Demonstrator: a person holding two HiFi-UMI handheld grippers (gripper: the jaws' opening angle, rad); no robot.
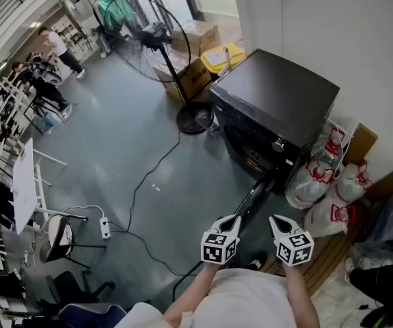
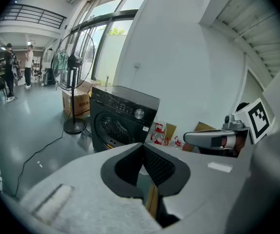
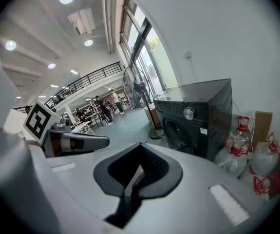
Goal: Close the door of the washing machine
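A black front-loading washing machine [image 1: 278,108] stands against the white wall. Its round door [image 1: 254,195] hangs open, swung out toward me and seen edge-on. In the left gripper view the washing machine [image 2: 122,118] shows its dark drum opening. My left gripper [image 1: 234,218] is shut and empty, just short of the door's near edge. My right gripper [image 1: 273,219] is beside it, also shut and holding nothing. The left gripper [image 2: 142,147] points toward the machine, and the right gripper [image 3: 140,147] faces the washing machine [image 3: 193,116] from the side.
A pedestal fan [image 1: 148,36] stands left of the machine, its cable trailing across the grey floor to a power strip [image 1: 104,227]. Cardboard boxes [image 1: 196,74] sit behind it. Water jugs and bags [image 1: 322,183] crowd the machine's right side. People stand far left.
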